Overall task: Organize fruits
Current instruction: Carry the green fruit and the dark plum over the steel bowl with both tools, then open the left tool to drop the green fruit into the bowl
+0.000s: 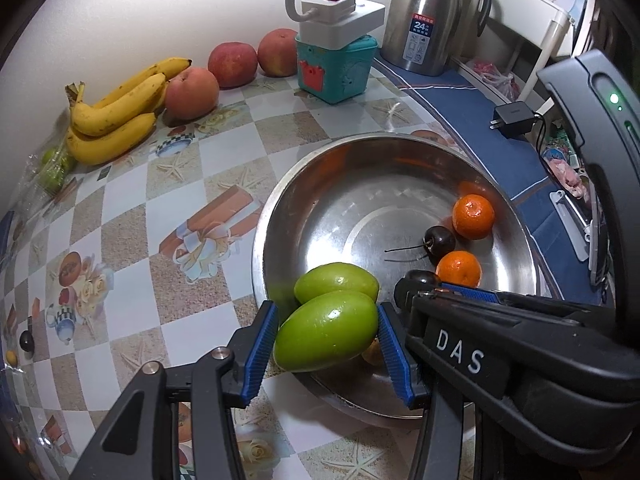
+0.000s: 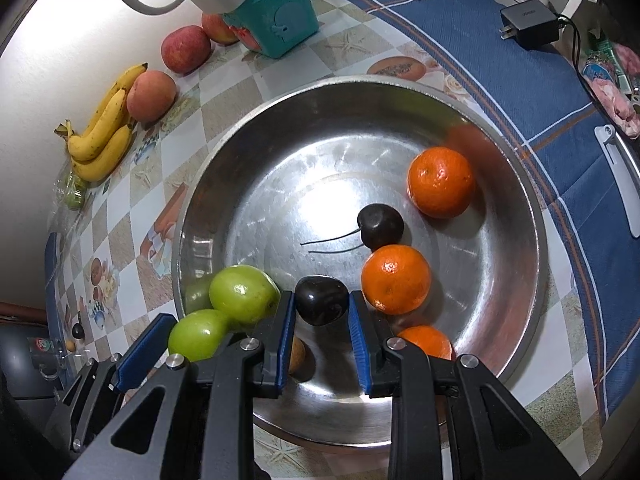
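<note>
1. Left gripper (image 1: 327, 334): fingers clamped on a green fruit (image 1: 326, 332) at the steel bowl's (image 1: 280, 208) near rim.
2. Right gripper (image 2: 322, 312): fingers clamped on a dark cherry (image 2: 322, 305) inside that bowl.

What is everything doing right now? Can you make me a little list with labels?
left gripper: holding a green fruit over the bowl's near rim
right gripper: around a dark cherry in the bowl
bowl: steel; holds oranges, another cherry, another green fruit
by the wall: bananas, apples
</note>
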{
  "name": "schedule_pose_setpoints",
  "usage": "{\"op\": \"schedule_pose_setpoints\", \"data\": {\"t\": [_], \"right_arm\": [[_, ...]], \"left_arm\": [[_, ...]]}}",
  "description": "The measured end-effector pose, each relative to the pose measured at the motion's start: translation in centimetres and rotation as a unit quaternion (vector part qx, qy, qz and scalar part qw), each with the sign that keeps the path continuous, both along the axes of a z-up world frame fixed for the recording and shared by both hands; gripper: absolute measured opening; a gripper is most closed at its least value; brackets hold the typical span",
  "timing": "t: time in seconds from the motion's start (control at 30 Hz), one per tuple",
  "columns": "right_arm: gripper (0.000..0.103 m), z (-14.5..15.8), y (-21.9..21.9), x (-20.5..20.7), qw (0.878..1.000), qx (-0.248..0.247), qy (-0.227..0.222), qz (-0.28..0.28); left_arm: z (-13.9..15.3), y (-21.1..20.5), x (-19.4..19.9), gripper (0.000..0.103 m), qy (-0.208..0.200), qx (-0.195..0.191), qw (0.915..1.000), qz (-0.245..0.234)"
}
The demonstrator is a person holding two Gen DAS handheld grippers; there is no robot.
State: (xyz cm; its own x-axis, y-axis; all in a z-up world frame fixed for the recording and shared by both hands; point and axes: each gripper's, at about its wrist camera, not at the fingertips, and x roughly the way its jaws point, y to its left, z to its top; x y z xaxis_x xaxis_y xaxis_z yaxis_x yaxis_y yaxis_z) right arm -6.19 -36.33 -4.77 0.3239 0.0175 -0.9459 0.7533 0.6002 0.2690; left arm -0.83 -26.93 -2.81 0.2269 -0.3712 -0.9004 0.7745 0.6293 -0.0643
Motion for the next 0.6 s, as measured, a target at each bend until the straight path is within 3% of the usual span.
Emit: {"op": "schedule_pose_setpoints", "data": {"t": [0.6], "right_arm": [[0.029, -0.07, -0.16, -0.17, 1.000, 0.002, 0.007, 0.001]], "left_arm": [[-0.04, -0.21, -0.27, 0.060, 0.005, -0.001, 0.9999, -0.009]]}}
